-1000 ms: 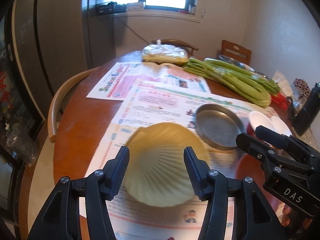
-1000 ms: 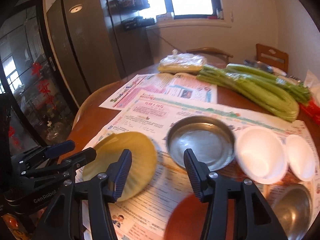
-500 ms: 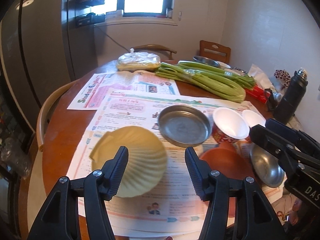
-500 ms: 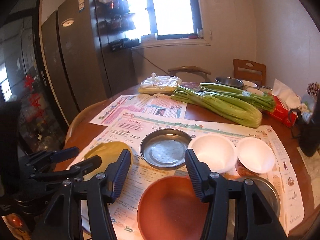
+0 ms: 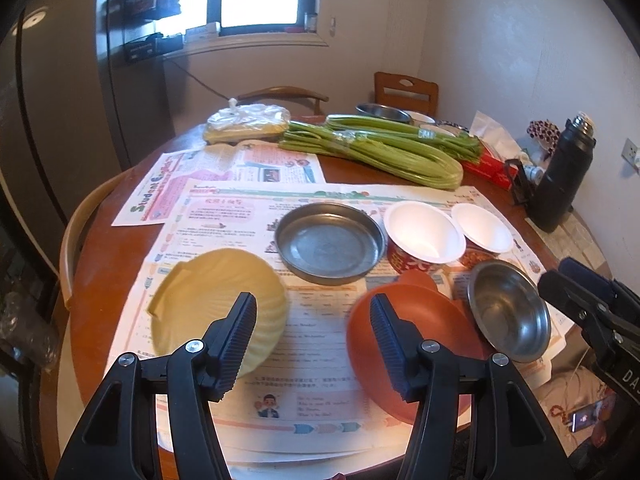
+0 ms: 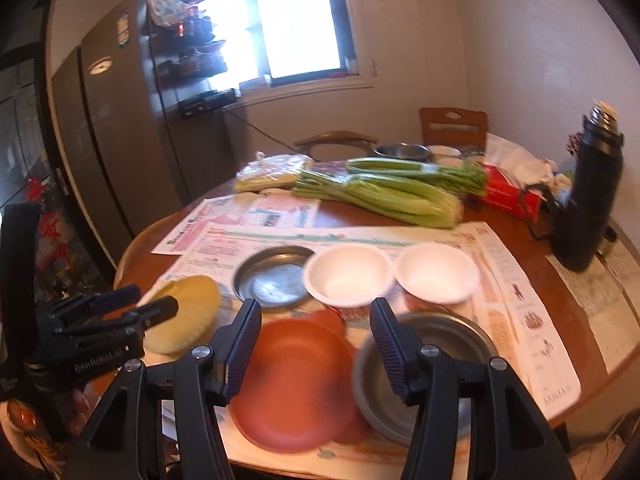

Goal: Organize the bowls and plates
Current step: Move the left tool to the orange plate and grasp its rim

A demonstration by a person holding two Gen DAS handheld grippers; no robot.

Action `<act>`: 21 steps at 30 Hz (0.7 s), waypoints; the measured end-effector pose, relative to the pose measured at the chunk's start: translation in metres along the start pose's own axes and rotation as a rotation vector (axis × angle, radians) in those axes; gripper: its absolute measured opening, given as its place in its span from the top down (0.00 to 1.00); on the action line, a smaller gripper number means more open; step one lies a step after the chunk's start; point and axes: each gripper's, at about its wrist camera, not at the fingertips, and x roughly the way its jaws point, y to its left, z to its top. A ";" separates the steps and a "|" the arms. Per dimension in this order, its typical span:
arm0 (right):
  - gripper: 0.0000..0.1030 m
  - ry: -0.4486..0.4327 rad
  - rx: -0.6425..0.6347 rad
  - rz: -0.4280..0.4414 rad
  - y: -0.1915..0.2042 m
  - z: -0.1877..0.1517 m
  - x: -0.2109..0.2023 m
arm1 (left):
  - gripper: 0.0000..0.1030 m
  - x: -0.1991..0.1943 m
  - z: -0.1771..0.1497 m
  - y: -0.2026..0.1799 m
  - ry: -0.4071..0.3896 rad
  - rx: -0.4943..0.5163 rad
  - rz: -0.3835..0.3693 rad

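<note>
Both hand-held grippers hover wide apart and empty above the desk: the left hand-held gripper sits between the yellow plate and the red plate, the right hand-held gripper between the red plate and the steel bowl

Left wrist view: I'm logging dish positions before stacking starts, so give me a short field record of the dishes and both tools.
yellow shell dish: near left, on newspaper
metal plate: centre
white bowls: larger, smaller, side by side right of metal plate
orange plate: near centre-right
steel bowl: right of orange plate
left tool: open, empty
right tool: open, empty
</note>
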 end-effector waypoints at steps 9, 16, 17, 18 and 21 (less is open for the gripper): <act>0.45 0.035 0.055 -0.026 -0.023 -0.024 -0.016 | 0.41 0.009 -0.005 -0.017 0.028 0.049 -0.015; 0.45 0.083 0.040 0.014 -0.011 -0.044 -0.016 | 0.41 0.025 -0.014 -0.024 0.080 0.093 -0.017; 0.45 0.091 0.037 0.020 -0.008 -0.047 -0.014 | 0.41 0.026 -0.016 -0.025 0.086 0.099 -0.015; 0.45 0.105 0.035 0.029 -0.004 -0.051 -0.011 | 0.41 0.028 -0.017 -0.025 0.089 0.100 -0.016; 0.45 0.150 0.041 0.044 0.003 -0.063 -0.002 | 0.41 0.032 -0.020 -0.024 0.098 0.097 -0.021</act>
